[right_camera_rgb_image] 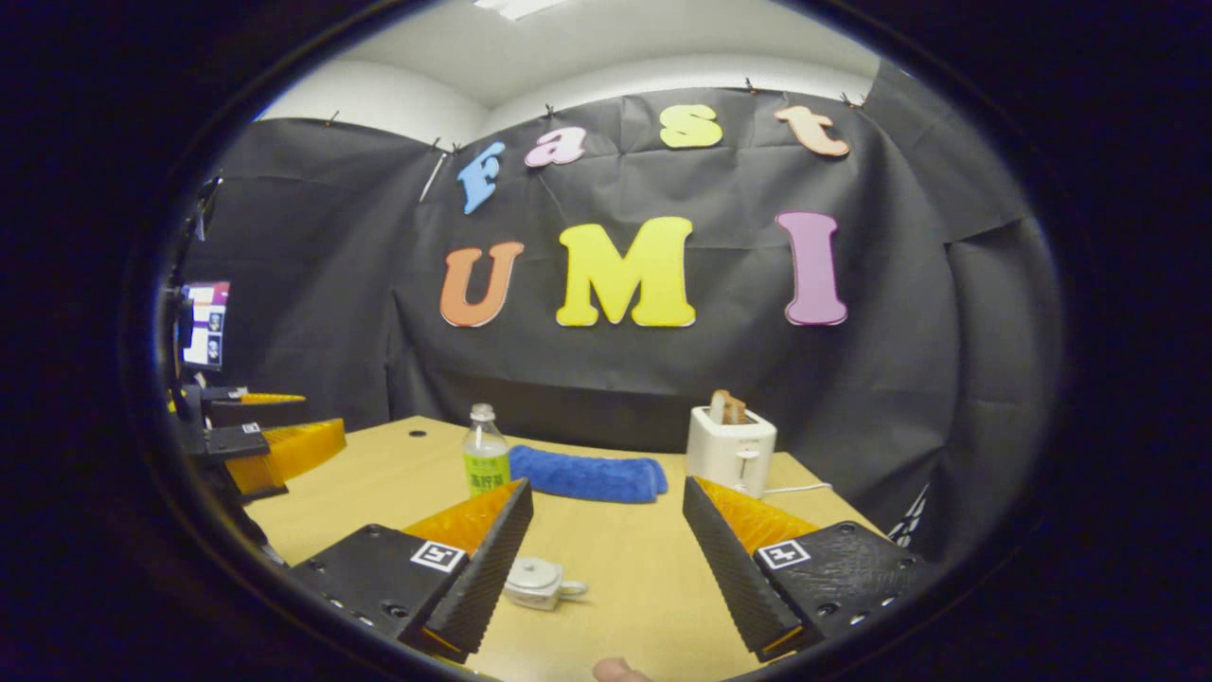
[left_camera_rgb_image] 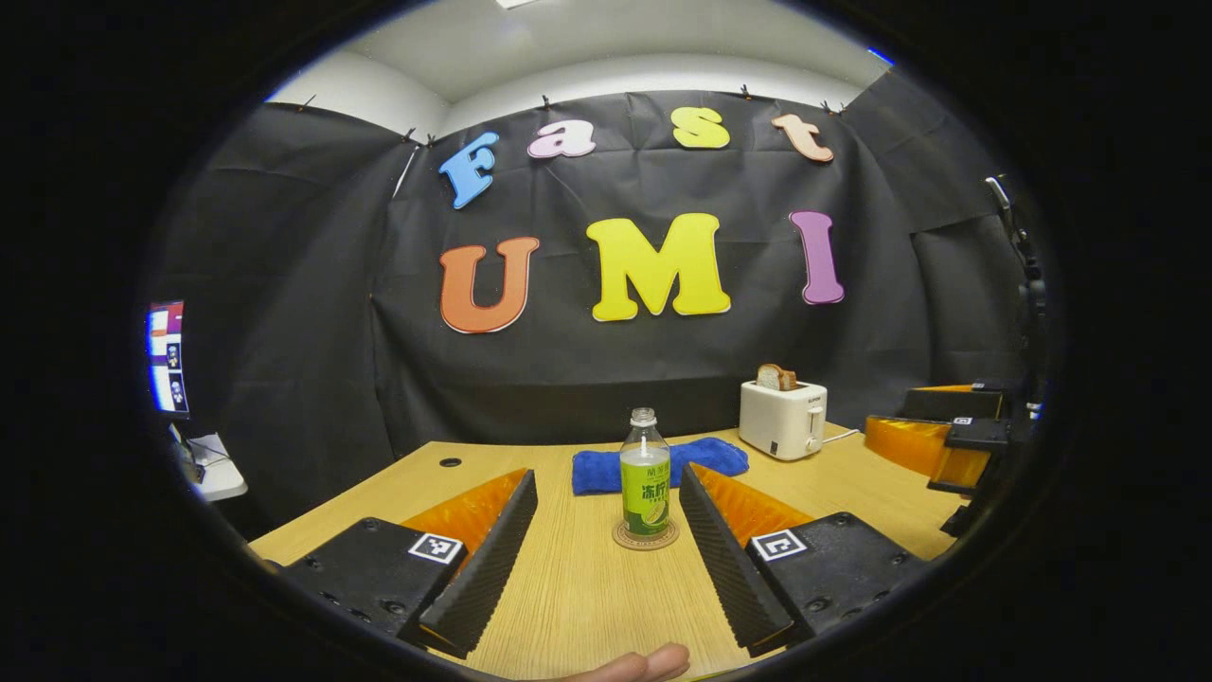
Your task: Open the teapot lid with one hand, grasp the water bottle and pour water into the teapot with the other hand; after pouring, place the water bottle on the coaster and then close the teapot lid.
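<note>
Hiding teapot (right_camera_rgb_image: 536, 581) partly, right hand-held gripper (right_camera_rgb_image: 606, 568) finger.

Each gripper, left (left_camera_rgb_image: 606, 545) and right (right_camera_rgb_image: 606, 554), is built from two black blocks studded with screws, each marked by a square black-and-white tag. Ribbed pads (left_camera_rgb_image: 478, 568) are backed by translucent ridged wedges.

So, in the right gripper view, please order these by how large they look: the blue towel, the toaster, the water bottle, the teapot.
Largest to smallest, as they look:
1. blue towel
2. toaster
3. water bottle, partly hidden behind a finger
4. teapot, also partly hidden

The teapot lies nearest the camera, so its real size may be even smaller.
</note>
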Available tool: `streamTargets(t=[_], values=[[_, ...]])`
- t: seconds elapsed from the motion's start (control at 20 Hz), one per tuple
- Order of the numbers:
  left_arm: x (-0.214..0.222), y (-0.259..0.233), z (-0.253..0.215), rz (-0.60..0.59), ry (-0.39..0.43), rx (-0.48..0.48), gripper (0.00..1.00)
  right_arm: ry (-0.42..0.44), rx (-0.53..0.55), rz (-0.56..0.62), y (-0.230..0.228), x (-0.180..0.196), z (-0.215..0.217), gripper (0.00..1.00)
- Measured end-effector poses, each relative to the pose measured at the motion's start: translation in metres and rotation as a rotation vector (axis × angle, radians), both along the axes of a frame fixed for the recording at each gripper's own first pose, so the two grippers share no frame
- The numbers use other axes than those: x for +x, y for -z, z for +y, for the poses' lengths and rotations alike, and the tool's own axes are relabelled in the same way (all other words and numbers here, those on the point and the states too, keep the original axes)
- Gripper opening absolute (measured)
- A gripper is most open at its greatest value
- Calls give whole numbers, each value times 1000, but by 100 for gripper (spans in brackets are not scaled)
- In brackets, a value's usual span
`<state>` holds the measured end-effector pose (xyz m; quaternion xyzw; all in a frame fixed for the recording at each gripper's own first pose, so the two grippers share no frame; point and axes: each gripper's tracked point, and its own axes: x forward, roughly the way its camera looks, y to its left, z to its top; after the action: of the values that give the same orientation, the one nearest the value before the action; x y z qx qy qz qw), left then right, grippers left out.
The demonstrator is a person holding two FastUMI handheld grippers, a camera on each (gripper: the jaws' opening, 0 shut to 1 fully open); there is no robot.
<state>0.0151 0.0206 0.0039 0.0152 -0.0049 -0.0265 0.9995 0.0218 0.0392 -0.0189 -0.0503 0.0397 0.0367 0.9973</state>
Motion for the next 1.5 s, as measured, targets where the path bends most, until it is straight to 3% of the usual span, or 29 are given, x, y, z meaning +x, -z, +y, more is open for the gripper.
streamTargets(t=[0.25, 0.5, 1.15, 1.5], values=[[4, 2, -7, -12, -18, -35, 95, -27, 24, -41, -9, -20, -14, 96], [8, 6, -14, -25, -22, 15, 95, -49, 16, -145, -39, -38, -4, 95], [3, 2, -24, -26, 14, -12, 94, -42, 68, -111, -30, -31, -10, 95], [4, 0, -16, -37, -9, -16, 95, -37, 73, -103, -26, -27, -8, 95]])
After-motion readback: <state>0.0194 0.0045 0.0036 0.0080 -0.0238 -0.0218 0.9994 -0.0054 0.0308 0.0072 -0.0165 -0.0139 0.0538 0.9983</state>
